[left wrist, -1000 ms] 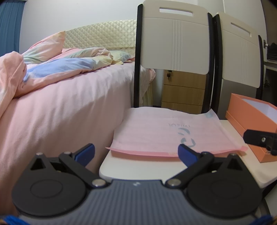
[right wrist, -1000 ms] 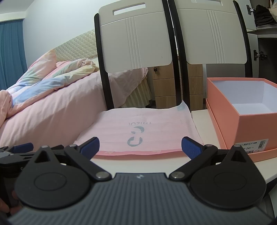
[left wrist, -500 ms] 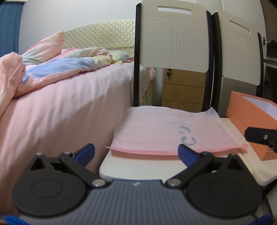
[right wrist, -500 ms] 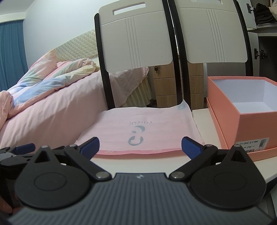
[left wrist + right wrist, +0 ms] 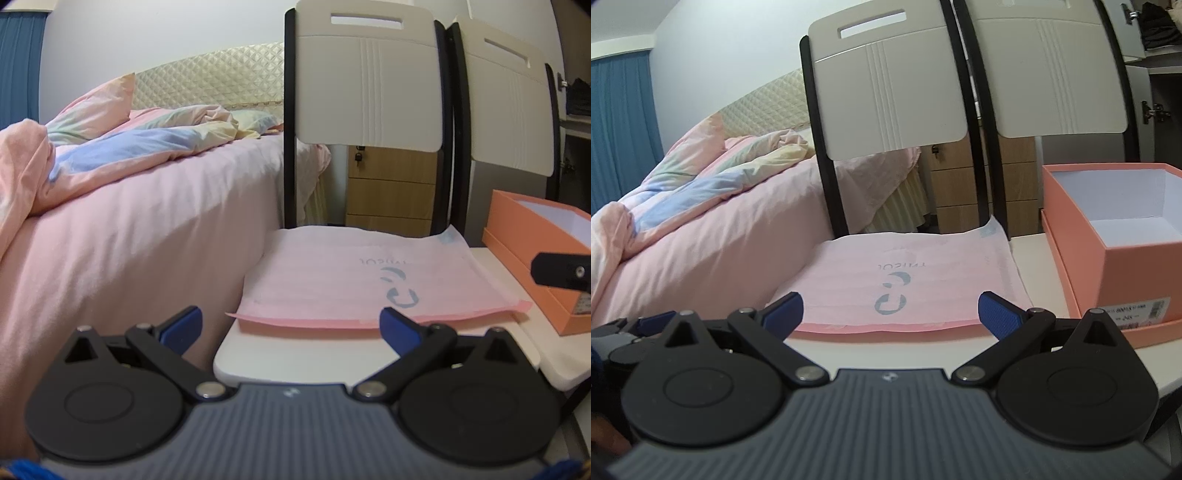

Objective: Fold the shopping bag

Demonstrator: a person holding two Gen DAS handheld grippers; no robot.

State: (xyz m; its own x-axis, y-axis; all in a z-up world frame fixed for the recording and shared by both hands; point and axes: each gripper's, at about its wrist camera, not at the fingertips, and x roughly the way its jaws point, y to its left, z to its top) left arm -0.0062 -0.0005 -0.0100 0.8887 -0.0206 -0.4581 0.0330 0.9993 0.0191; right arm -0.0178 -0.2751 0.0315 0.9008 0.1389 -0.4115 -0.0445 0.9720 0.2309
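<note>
Bag (image 5: 354,280) lies flat on the chair seat (image 5: 295,350) ahead of both grippers – left gripper (image 5: 291,325) and right gripper (image 5: 890,314) have jaws apart, empty; its near edge runs crosswise.

left tongs (image 5: 290,325) spread wide, right tongs (image 5: 890,314) spread wide, both empty

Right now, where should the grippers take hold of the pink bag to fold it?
Probably at the bag's near edge, approached straight from the front. That edge lifts slightly off the chair seat, leaving a gap for a finger. Both the left gripper and the right gripper are open, facing it.
</note>
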